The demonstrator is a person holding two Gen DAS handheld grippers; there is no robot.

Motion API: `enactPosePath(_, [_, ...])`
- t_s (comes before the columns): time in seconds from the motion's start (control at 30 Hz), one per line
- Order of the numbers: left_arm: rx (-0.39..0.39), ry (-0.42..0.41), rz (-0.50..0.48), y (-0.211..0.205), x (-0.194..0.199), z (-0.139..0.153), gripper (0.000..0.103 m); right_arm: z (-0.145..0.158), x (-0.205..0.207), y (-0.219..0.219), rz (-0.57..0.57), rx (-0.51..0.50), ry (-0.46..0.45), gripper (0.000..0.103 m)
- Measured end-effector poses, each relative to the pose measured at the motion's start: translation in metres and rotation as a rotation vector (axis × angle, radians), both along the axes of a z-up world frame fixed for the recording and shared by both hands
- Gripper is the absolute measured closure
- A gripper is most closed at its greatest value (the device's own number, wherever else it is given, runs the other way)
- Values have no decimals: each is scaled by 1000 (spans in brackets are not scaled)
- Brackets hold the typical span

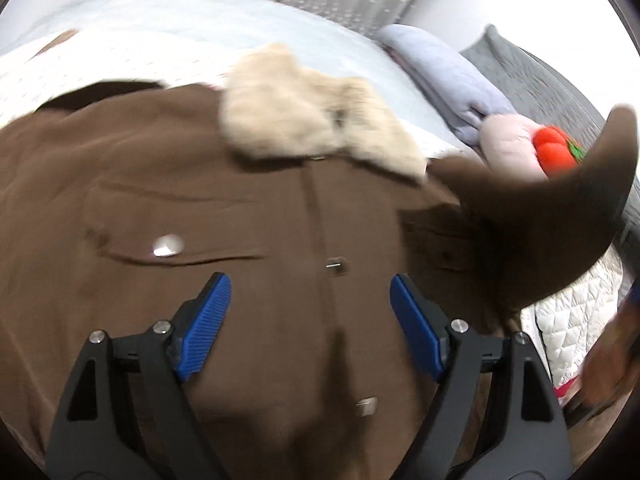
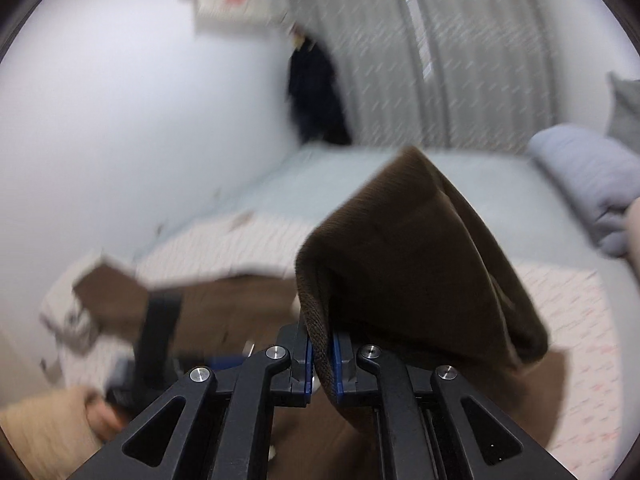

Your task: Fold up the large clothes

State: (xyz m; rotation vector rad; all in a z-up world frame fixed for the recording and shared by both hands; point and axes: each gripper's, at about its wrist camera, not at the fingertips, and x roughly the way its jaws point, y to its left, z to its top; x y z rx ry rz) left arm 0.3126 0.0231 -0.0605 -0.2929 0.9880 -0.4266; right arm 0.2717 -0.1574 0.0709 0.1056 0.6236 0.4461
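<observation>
Left wrist view: brown coat (image 1: 248, 208) spread front-up across the bed (image 1: 168, 28), cream fur collar (image 1: 312, 112) toward the far side, pale sheet bare beyond it; grey pillow (image 1: 452, 80) and plush toy (image 1: 552, 148) at the right edge. Left gripper (image 1: 310, 320): jaws wide apart, holding nothing, over the coat's buttoned centre. Right gripper (image 2: 321, 364): jaws closed on the ribbed sleeve cuff (image 2: 420, 264), lifted above the bed. Curtain (image 2: 440, 52) and wall behind.

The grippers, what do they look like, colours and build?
Both match: the left gripper and right gripper have matte black triangular linkage arms with cut-out windows, round silver pivot screws, and blue ribbed finger pads. No cables or markings show.
</observation>
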Motion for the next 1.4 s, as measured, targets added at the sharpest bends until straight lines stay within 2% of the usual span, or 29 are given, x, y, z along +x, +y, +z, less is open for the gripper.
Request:
enactPosePath(0.1, [-33,29,24,12,3,-11,21,-48,0,32,92,-34,122,86])
enactPosePath(0.23, [-84,42,13,25,3,-16,21,-96,2,53,233,-30,359,48])
enactPosePath(0.27, [-91,36,5,24,4,-14,21,-96,-1,49,249,-22,367,41])
enactPosePath(0.37, [-128,34,-10,22,4,-8,21,-78,-8,21,250,31,331,29])
enactPosePath(0.43, [-152,31,-17,20,4,-4,21,-64,-12,-1,231,81,307,25])
enactPosePath(0.57, [-84,-70,-49,4,-2,22,21,-42,-6,-51,97,94,251,20])
enactPosePath(0.67, [-19,-105,-153,-27,-2,34,18,-53,3,-105,-76,119,275,20])
enactPosePath(0.73, [39,-85,-236,-54,6,30,14,-65,9,-137,-170,168,287,20])
enactPosePath(0.77, [83,-73,-246,-63,11,25,14,-71,11,-146,-193,184,291,20])
enactPosePath(0.8, [170,-62,-209,-72,20,18,14,-76,13,-155,-219,194,301,20])
enactPosePath(0.9, [333,-72,-104,-74,37,7,14,-93,17,-175,-294,195,343,20])
enactPosePath(0.93, [363,-81,-63,-68,41,5,14,-95,13,-183,-306,193,352,20])
enactPosePath(0.97, [361,-77,-42,-61,45,2,14,-97,11,-191,-318,192,359,20])
enactPosePath(1.07, [261,4,-33,-41,61,-14,14,-106,16,-207,-348,203,371,20])
enactPosePath(1.1, [246,20,-21,-37,65,-17,17,-105,16,-212,-357,213,373,20])
enactPosePath(1.13, [239,-1,10,-32,68,-19,32,-109,19,-217,-371,232,376,20])
enactPosePath(1.17, [244,-24,20,-31,66,-18,43,-113,18,-221,-379,251,377,20])
enactPosePath(1.27, [248,-80,-9,-39,61,-9,95,-124,25,-229,-399,328,391,20])
enactPosePath(1.3, [248,-111,-15,-40,58,-1,99,-126,25,-230,-402,348,396,20])
enactPosePath(1.4, [137,-207,43,-24,44,29,100,-132,30,-232,-409,381,399,20])
